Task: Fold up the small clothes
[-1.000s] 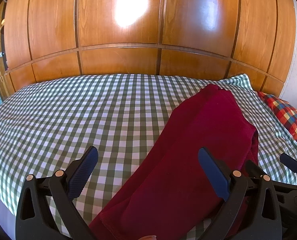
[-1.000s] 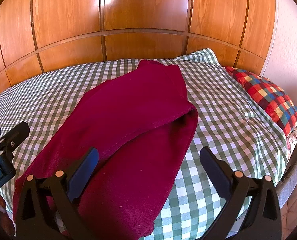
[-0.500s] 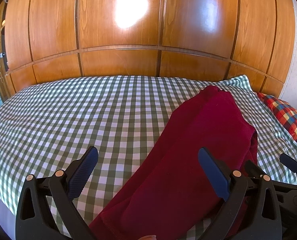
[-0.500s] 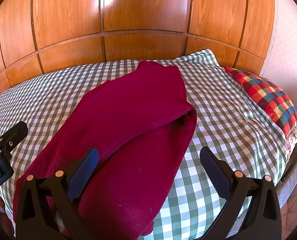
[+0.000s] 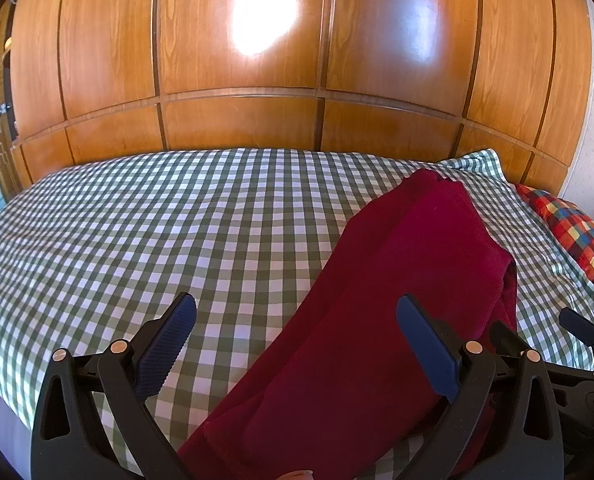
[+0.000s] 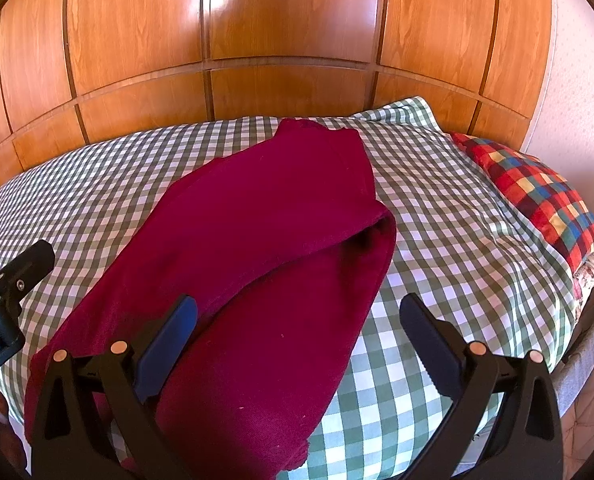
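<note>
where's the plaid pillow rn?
The red plaid pillow lies at the bed's right edge in both views, right of the maroon garment, near the wood-panelled wall.

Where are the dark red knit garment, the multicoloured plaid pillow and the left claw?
dark red knit garment (image 6: 257, 240), right wrist view, upper folded layer.
multicoloured plaid pillow (image 6: 537, 196), right wrist view, top face.
left claw (image 5: 297, 344), left wrist view, midway between fingertips.

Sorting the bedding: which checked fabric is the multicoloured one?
The pillow at the bed's right end: red, blue and yellow checks. The bedspread is only green and white.
</note>
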